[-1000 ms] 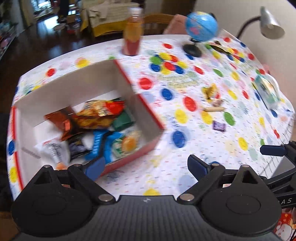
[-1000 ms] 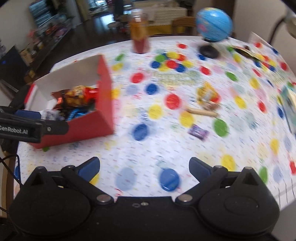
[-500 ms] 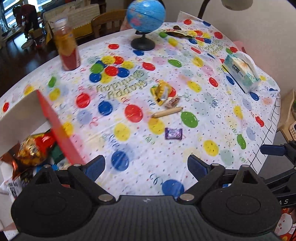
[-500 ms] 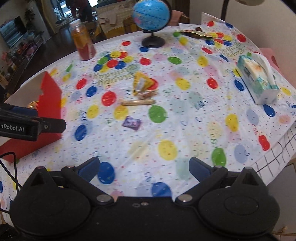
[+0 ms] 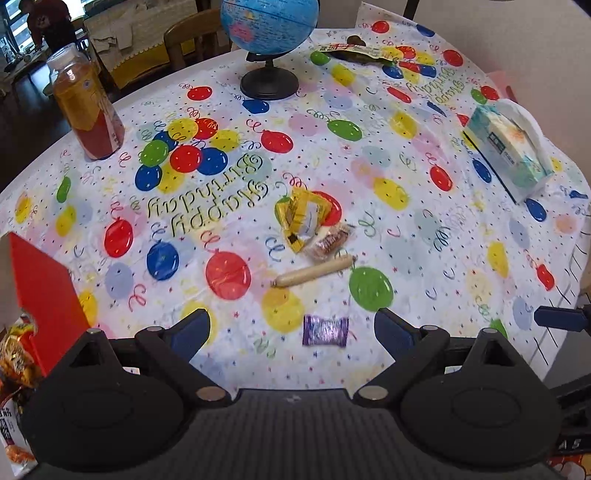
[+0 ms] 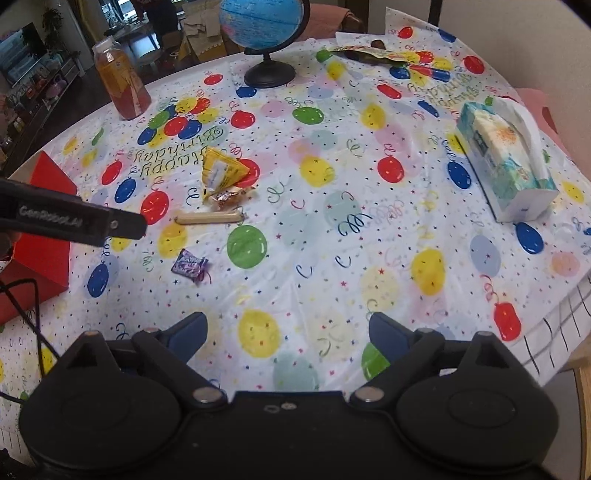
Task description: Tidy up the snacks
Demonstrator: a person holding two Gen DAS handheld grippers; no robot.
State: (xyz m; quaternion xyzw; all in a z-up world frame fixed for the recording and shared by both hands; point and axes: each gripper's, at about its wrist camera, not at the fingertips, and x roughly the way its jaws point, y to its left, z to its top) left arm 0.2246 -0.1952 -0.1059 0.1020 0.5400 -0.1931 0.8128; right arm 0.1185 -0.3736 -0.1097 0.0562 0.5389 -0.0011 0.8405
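Loose snacks lie mid-table: a purple candy (image 5: pixel 325 330) (image 6: pixel 190 265), a tan sausage stick (image 5: pixel 314 270) (image 6: pixel 208 217), a clear-wrapped brown sweet (image 5: pixel 328 242) (image 6: pixel 229 195) and a yellow packet (image 5: pixel 301 217) (image 6: pixel 220 172). The red snack box (image 5: pixel 46 299) (image 6: pixel 40 236) stands at the left with snack packets inside. My left gripper (image 5: pixel 291 330) is open and empty, with the purple candy between its fingertips in view. My right gripper (image 6: pixel 286 332) is open and empty, hovering over bare tablecloth right of the candy.
A globe (image 5: pixel 269 22) (image 6: pixel 264 26), a juice bottle (image 5: pixel 86 110) (image 6: pixel 122 83) and a dark wrapper (image 5: pixel 354 51) (image 6: pixel 365 53) stand at the back. A tissue box (image 5: pixel 508 155) (image 6: pixel 506 166) sits at the right. The table edge runs along the right.
Both grippers have swung right, away from the red box, towards the loose snacks. The left gripper has come closer to the purple candy. Both stay open.
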